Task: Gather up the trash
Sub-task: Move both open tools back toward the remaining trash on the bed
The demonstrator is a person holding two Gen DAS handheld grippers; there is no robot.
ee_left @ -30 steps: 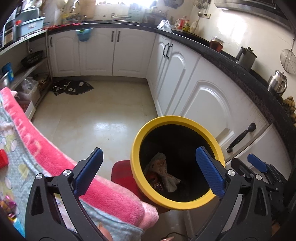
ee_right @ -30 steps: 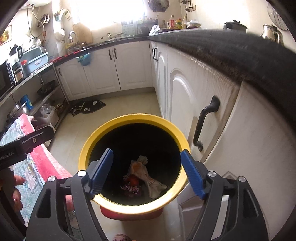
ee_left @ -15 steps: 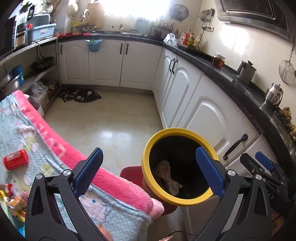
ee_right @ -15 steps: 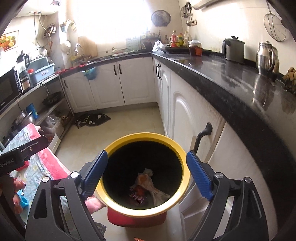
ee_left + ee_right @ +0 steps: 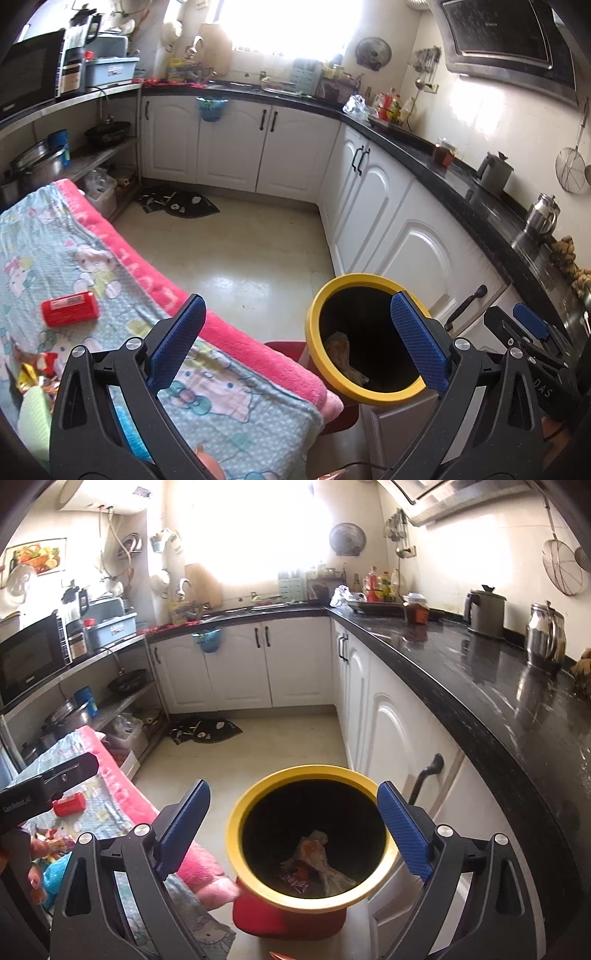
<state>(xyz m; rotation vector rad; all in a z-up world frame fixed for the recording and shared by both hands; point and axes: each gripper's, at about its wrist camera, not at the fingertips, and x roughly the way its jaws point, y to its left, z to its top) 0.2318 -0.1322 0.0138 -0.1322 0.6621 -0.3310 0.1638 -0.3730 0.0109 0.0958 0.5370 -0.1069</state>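
Observation:
A yellow-rimmed bin (image 5: 314, 332) (image 5: 236, 834) stands on a red base beside the white cabinets, with crumpled wrappers (image 5: 314, 853) (image 5: 340, 350) at its bottom. My right gripper (image 5: 293, 823) hangs above the bin mouth, its jaws opening with nothing between them. My left gripper (image 5: 295, 339) is open and empty, up over the blanket's edge left of the bin. A red packet (image 5: 69, 308) (image 5: 69, 804) lies on the patterned blanket (image 5: 221, 398). More bright wrappers (image 5: 37, 369) lie at the blanket's near left.
White cabinets (image 5: 417, 251) with a black countertop (image 5: 517, 716) run along the right, bearing kettles (image 5: 484, 613). A dark mat (image 5: 177, 205) lies on the pale floor. Shelves (image 5: 122, 701) with a microwave (image 5: 33, 657) and pots stand at the left. A hand (image 5: 35, 878) holds the left tool.
Both grippers have risen and drawn back from the bin, which looks smaller and lower. The right jaws have widened. More of the blanket, with the red packet, has come into view.

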